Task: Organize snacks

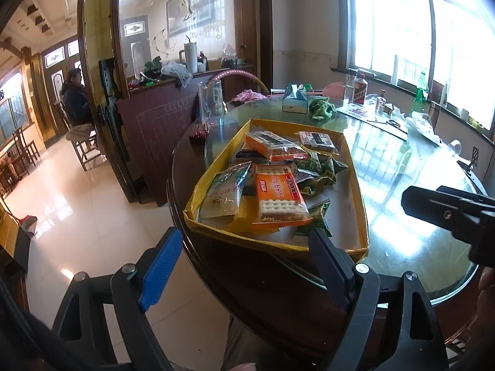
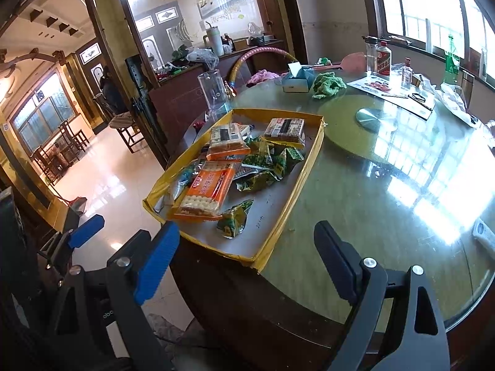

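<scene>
A shallow yellow-rimmed cardboard tray [image 1: 359,191] [image 2: 312,160] sits near the front edge of a round glass-topped table. It holds orange cracker packs [image 1: 278,194] [image 2: 204,194], a white and blue packet [image 1: 225,188], several green snack bags [image 1: 318,176] [image 2: 269,160] and a brown pack [image 1: 317,142] [image 2: 284,128]. One green bag [image 2: 235,219] lies apart near the tray's front. My left gripper [image 1: 244,247] hangs open just short of the tray's near rim, nothing between its fingers. My right gripper [image 2: 247,247] is open too, level with the tray's near corner. The right gripper's body [image 1: 448,213] shows at the left view's right edge.
Further back on the table [image 2: 371,201] stand a tissue box [image 2: 297,80], a green cloth [image 2: 328,85], bottles [image 2: 383,60], a clear jug [image 2: 213,92] and papers. A dark partition and wooden chairs stand left of the table. A person [image 1: 74,95] sits far back left on the tiled floor side.
</scene>
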The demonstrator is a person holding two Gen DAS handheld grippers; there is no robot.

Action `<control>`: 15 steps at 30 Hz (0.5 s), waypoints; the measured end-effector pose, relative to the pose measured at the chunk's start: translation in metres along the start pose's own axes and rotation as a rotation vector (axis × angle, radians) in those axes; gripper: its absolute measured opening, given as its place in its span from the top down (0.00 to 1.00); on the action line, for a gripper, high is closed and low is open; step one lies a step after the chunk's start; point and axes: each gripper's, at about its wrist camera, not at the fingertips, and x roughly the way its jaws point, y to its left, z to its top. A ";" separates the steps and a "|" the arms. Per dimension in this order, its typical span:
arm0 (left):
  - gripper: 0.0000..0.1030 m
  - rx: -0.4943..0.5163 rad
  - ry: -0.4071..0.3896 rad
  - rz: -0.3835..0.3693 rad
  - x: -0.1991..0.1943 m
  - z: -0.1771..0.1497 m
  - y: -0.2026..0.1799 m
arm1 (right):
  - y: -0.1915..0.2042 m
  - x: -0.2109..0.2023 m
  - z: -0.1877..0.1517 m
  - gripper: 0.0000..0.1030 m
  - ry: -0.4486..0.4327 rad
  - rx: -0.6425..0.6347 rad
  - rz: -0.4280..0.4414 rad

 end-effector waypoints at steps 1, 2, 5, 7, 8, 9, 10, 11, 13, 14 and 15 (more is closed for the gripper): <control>0.19 -0.003 -0.002 -0.003 0.000 0.002 0.000 | 0.000 -0.001 0.001 0.14 -0.005 -0.002 0.002; 0.19 -0.002 -0.003 0.002 0.000 0.002 -0.001 | 0.001 -0.003 0.003 0.14 -0.013 -0.008 0.003; 0.19 -0.003 -0.014 0.004 0.001 0.002 -0.001 | 0.005 -0.006 0.007 0.14 -0.051 -0.033 0.009; 0.19 -0.013 0.012 -0.003 0.008 0.003 0.001 | 0.007 0.001 0.007 0.14 -0.041 -0.045 0.015; 0.19 -0.013 0.015 -0.002 0.010 0.004 0.002 | 0.006 0.004 0.007 0.14 -0.035 -0.044 0.020; 0.19 -0.011 0.014 0.004 0.012 0.006 0.002 | 0.006 0.007 0.008 0.14 -0.030 -0.043 0.021; 0.19 -0.006 0.012 0.011 0.014 0.008 0.001 | 0.006 0.011 0.008 0.14 -0.023 -0.047 0.023; 0.19 -0.003 0.014 0.011 0.015 0.010 0.001 | 0.007 0.012 0.009 0.14 -0.025 -0.050 0.024; 0.19 -0.005 0.028 0.006 0.019 0.012 0.002 | 0.006 0.013 0.011 0.14 -0.032 -0.056 0.013; 0.19 -0.008 0.035 0.004 0.020 0.013 0.003 | 0.005 0.013 0.012 0.14 -0.036 -0.057 0.007; 0.19 -0.010 0.037 0.003 0.022 0.014 0.004 | 0.004 0.013 0.013 0.14 -0.041 -0.056 -0.004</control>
